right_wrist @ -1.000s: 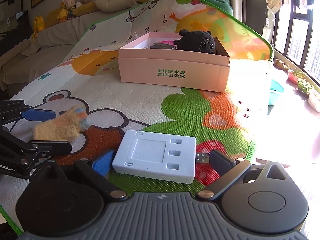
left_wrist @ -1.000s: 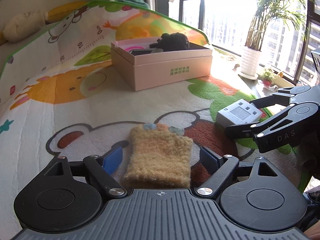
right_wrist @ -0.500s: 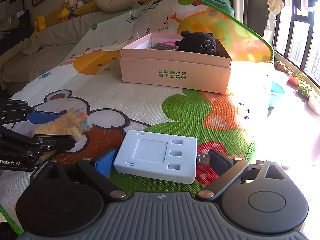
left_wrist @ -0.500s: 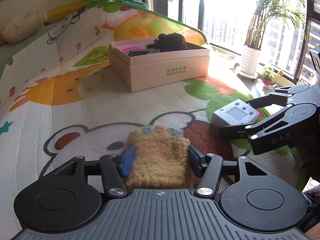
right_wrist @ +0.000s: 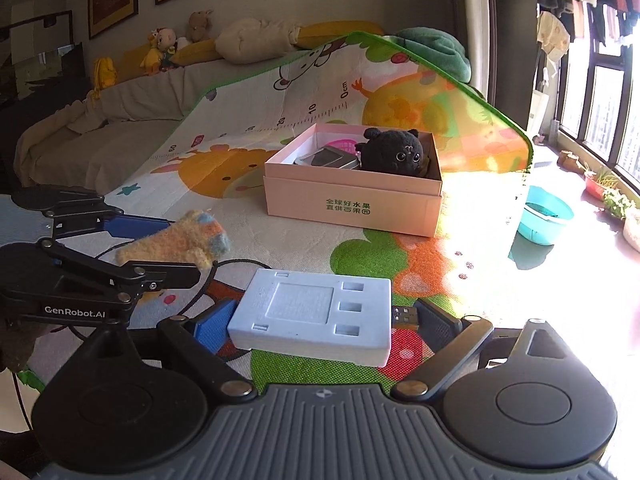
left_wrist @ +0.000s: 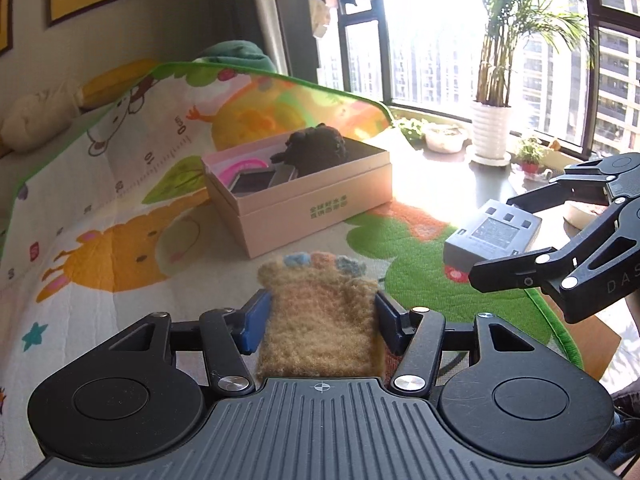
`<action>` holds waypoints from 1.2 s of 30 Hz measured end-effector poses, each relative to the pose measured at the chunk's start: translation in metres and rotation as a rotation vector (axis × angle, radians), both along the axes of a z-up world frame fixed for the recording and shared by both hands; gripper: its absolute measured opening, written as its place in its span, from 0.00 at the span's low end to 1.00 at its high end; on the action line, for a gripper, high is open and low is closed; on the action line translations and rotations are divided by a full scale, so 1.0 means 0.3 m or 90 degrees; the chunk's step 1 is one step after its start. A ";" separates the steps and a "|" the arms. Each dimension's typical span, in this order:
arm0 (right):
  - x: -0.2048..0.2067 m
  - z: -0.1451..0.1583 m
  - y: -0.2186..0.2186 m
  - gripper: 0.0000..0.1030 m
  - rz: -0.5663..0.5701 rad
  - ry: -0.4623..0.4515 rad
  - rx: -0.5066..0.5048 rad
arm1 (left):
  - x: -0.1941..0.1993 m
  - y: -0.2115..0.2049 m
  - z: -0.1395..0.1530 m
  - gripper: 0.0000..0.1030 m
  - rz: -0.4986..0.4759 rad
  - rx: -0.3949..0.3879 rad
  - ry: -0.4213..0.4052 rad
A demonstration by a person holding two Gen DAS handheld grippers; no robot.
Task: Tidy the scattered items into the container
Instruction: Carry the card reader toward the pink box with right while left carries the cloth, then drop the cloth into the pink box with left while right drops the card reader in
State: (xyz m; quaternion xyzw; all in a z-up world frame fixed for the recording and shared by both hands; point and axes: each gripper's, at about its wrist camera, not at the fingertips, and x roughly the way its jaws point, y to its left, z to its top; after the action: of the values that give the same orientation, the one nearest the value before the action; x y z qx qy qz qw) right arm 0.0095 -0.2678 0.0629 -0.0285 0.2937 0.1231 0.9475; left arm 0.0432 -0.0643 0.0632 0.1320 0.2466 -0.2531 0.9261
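- Your left gripper (left_wrist: pixel 320 316): jaws clamp the fuzzy tan mitten (left_wrist: pixel 320 328) from both sides, blue pads pressed into the fabric. Mitten is off the play mat (left_wrist: pixel 120 264), coloured tips pointing forward.
- Your right gripper (right_wrist: pixel 324 320): jaws stand wide, closed on the pale blue plastic device (right_wrist: pixel 316 312). Left pad is on its short edge; the right one meets the USB plug (right_wrist: pixel 404 315) on the far side. Device sits flat between them, clear of the mat.
- Pink box (right_wrist: pixel 354 200) sits ahead on the mat, well apart from both grippers, lid off.
- Inside it: black plush toy (right_wrist: pixel 394 152) at the right end, silver flat object (right_wrist: pixel 326 158) beside it.
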 end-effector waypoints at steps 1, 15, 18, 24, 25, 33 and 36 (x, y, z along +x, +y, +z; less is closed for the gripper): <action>0.010 0.011 -0.007 0.91 -0.002 -0.005 -0.005 | 0.029 -0.008 0.013 0.59 -0.002 -0.004 -0.007; 0.728 0.308 -0.059 0.91 -0.046 -0.077 0.081 | 0.622 -0.169 0.040 0.69 0.015 -0.055 -0.062; 0.903 0.266 -0.026 0.93 -0.054 -0.048 0.071 | 0.681 -0.178 0.005 0.86 0.019 -0.045 -0.025; 0.960 0.183 -0.043 0.94 -0.078 0.005 0.065 | 0.682 -0.151 -0.014 0.93 0.012 -0.042 -0.013; 0.952 0.180 -0.059 0.95 -0.086 0.008 0.070 | 0.682 -0.151 -0.015 0.93 0.011 -0.039 -0.013; 0.890 0.191 -0.160 0.99 -0.134 0.017 0.083 | 0.602 -0.066 -0.010 0.97 0.034 -0.065 -0.015; 0.881 0.170 -0.192 1.00 -0.144 0.031 0.096 | 0.556 -0.014 -0.021 0.98 0.037 -0.087 0.006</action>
State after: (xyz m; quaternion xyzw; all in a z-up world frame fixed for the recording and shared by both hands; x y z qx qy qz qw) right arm 0.2737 -0.3254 0.1138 0.0789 0.3079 0.0380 0.9474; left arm 0.2099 -0.0684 0.0567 0.0602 0.2366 -0.2427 0.9389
